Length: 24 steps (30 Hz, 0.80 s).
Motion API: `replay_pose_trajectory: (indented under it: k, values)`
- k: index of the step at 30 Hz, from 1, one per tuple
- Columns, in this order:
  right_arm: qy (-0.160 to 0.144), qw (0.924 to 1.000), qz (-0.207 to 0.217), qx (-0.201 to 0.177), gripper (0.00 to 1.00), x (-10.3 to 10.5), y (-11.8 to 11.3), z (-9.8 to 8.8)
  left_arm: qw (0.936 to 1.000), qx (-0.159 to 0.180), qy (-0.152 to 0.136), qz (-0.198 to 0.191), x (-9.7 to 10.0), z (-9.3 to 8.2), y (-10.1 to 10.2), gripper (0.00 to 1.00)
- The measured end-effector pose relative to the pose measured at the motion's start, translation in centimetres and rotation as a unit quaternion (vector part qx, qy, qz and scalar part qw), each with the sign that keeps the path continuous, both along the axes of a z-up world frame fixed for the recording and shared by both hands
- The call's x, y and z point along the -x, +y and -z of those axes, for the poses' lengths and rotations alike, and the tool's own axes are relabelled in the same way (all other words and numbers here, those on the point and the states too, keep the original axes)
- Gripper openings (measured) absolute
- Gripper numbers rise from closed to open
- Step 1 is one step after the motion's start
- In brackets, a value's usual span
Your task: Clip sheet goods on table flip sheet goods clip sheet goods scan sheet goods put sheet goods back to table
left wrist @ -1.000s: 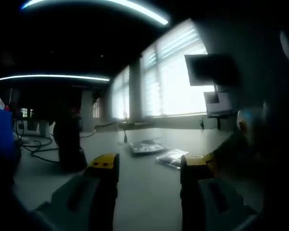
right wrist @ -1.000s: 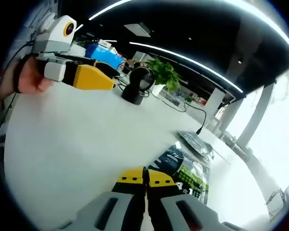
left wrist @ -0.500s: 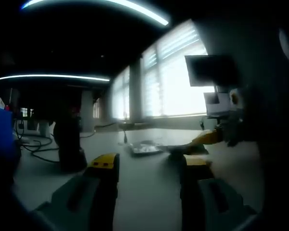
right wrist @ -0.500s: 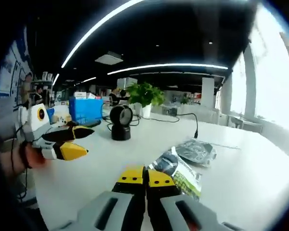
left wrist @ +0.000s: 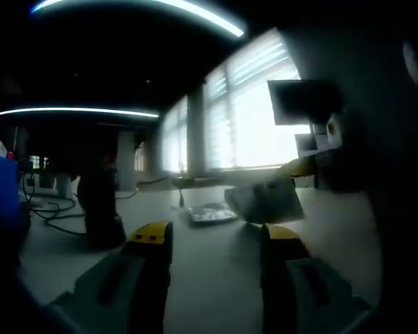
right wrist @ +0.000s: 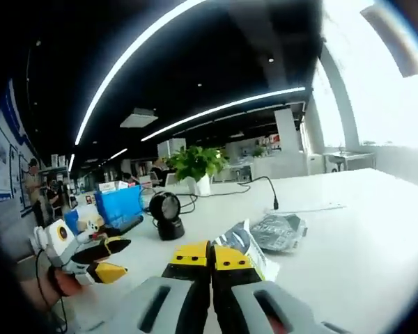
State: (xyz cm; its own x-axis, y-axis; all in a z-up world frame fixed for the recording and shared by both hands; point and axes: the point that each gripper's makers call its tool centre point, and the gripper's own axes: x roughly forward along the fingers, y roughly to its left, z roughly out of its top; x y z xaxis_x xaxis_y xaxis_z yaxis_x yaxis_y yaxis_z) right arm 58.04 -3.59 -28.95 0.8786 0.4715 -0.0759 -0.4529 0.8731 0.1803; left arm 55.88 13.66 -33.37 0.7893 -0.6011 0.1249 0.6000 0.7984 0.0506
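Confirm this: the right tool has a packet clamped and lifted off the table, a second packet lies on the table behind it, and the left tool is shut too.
Wrong on the last point. The left tool is open, its jaws standing well apart in the left gripper view. The rest holds: the right tool is shut on the lifted packet, and the second packet lies on the table behind it.

the right hand-held gripper (right wrist: 210,256) has two grey plastic jaws capped with yellow tips, each tip edged by a thin black band at its end. the left hand-held gripper (left wrist: 212,240) is built the same, grey bodies with yellow, black-edged tips. seen from across, that left hand-held gripper shows a white housing, and a hand (right wrist: 64,284) around its grip.
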Motion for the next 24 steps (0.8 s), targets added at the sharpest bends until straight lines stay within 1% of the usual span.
replay_pose_trajectory:
  k: [2,3,4,6,8,9,13,16,17,19,20,21,23,24]
  values:
    - [-0.005,1.0000,0.003,-0.002,0.00,-0.1,-0.2,-0.4,1.0000,-0.001,0.000,0.000,0.0,0.0,0.0,0.44]
    - [-0.011,0.9999,0.002,0.005,0.00,-0.2,-0.2,-0.6,1.0000,-0.001,0.000,0.000,0.0,0.0,0.0,0.44]
    - [-0.012,0.9999,0.002,0.004,0.00,-0.3,-0.3,-0.9,1.0000,-0.001,0.000,0.000,0.0,0.0,0.0,0.44]
    - [-0.010,0.9999,0.001,-0.006,0.00,-0.4,-0.3,-1.2,1.0000,-0.001,0.000,-0.001,0.0,0.0,0.0,0.44]
    - [-0.014,0.9996,0.010,-0.022,0.00,-0.6,-0.5,-1.6,1.0000,-0.001,0.000,-0.001,0.0,0.0,0.0,0.44]
    - [-0.010,0.9997,0.005,-0.023,0.00,-0.6,-0.6,-1.5,1.0000,-0.001,0.000,-0.001,0.0,0.0,0.0,0.44]
    - [0.007,0.9983,0.005,-0.058,0.00,-0.9,-1.0,-1.9,1.0000,-0.001,0.000,-0.001,0.0,0.0,0.0,0.44]
    - [0.011,0.9970,0.003,-0.076,0.00,-0.9,-1.0,-2.2,1.0000,-0.001,0.000,0.000,0.0,0.0,0.0,0.44]
    - [0.015,0.9960,-0.001,-0.089,0.00,-0.8,-0.9,-2.3,1.0000,0.000,0.000,0.000,0.0,0.0,0.0,0.44]
    - [0.016,0.9948,-0.004,-0.100,0.00,-0.8,-0.7,-2.5,1.0000,-0.001,0.000,0.000,0.0,0.0,0.1,0.44]
    - [0.019,0.9926,-0.007,-0.119,0.00,-0.8,-0.6,-2.7,1.0000,-0.001,0.000,-0.001,0.0,0.0,0.1,0.44]
    - [0.022,0.9913,-0.009,-0.129,0.00,-0.8,-0.7,-2.8,1.0000,0.000,-0.001,-0.001,0.0,0.0,0.1,0.44]
    - [0.027,0.9897,-0.006,-0.141,0.00,-0.9,-1.1,-2.8,1.0000,-0.001,0.000,-0.001,-0.1,0.0,0.1,0.44]
    - [0.024,0.9894,-0.004,-0.143,0.00,-0.9,-1.3,-2.9,1.0000,-0.001,-0.001,-0.001,-0.1,0.0,0.1,0.44]
